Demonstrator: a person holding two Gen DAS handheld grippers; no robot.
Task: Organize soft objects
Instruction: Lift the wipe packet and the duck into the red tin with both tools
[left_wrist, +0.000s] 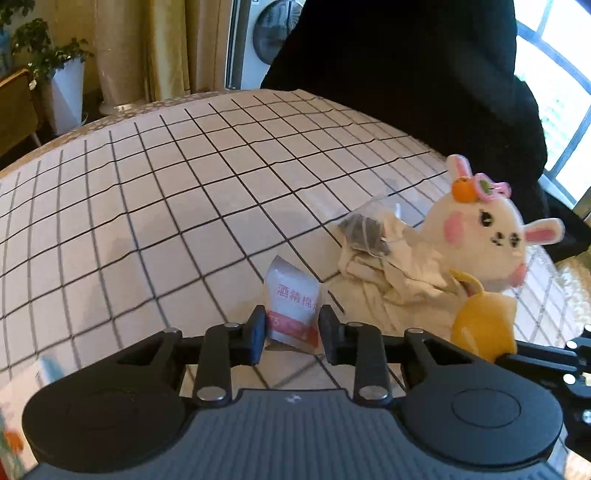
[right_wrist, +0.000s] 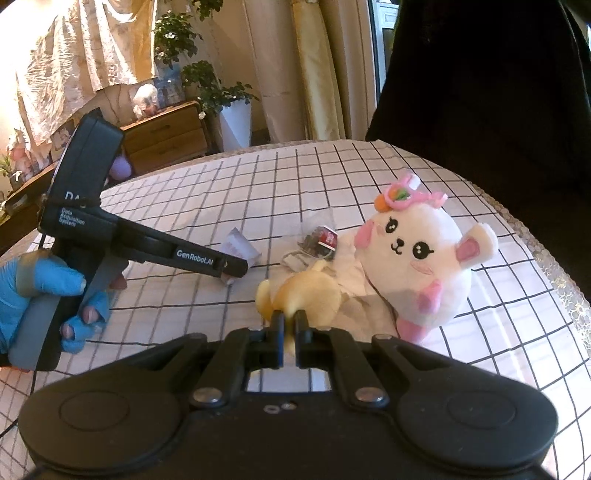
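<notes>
Yellow plush, low in the middle of the right wrist view, sits pinched between the right gripper jaws, which are clenched on its near edge. Just behind it, toward the right of the frame, the white bunny plush lies on a crumpled cream cloth, with a tea bag at the cloth's far edge. I judge the sorting barely begun: everything still crowds one patch of the checked table, and no bin or destination shows.

Low in the centre of the left wrist view, the left gripper has its jaws parted either side of a white alcohol-wipe sachet; contact is unclear. The right wrist view shows that gripper reaching in from the left edge, nearly level, held by a blue-gloved hand.
</notes>
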